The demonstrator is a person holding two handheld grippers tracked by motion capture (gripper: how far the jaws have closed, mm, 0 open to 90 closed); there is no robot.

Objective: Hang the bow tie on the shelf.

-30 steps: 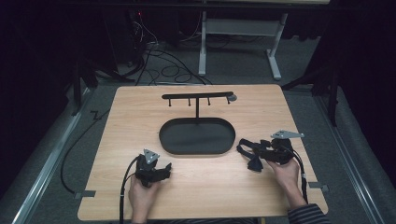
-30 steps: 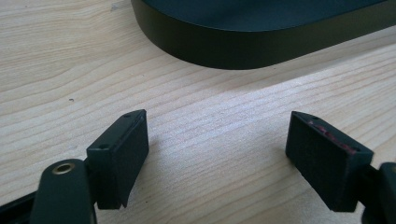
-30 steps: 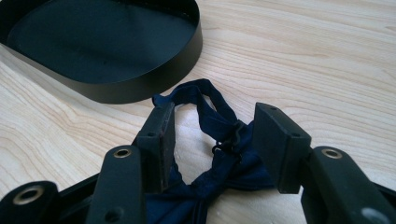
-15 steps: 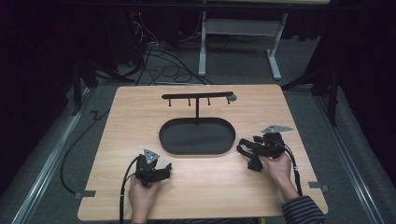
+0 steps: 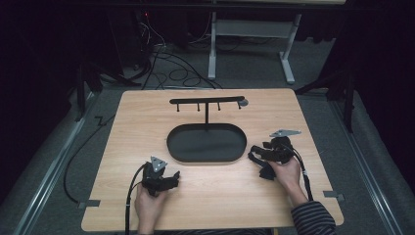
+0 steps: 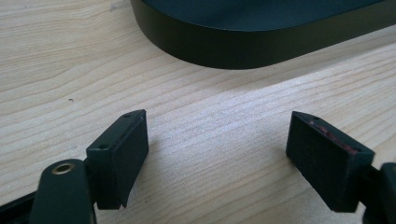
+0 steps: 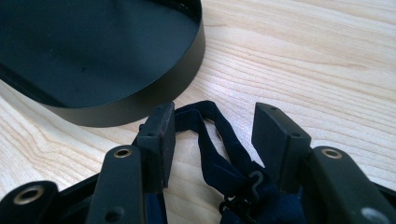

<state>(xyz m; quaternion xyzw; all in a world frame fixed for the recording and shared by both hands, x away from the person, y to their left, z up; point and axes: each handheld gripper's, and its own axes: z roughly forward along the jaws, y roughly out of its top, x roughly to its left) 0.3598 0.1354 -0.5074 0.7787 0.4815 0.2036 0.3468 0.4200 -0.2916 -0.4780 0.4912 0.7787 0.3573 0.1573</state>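
Right gripper view: dark strap [image 7: 219, 154] between jaws

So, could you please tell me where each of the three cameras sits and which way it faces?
High view: above the person's side, looking forward and down at the table, tray, stand; both hands with grippers show.
Left gripper view: on the left gripper, facing the tray wall; open jaws show.
Right gripper view: on the right gripper, over a dark strap by the tray.
All share the tray.
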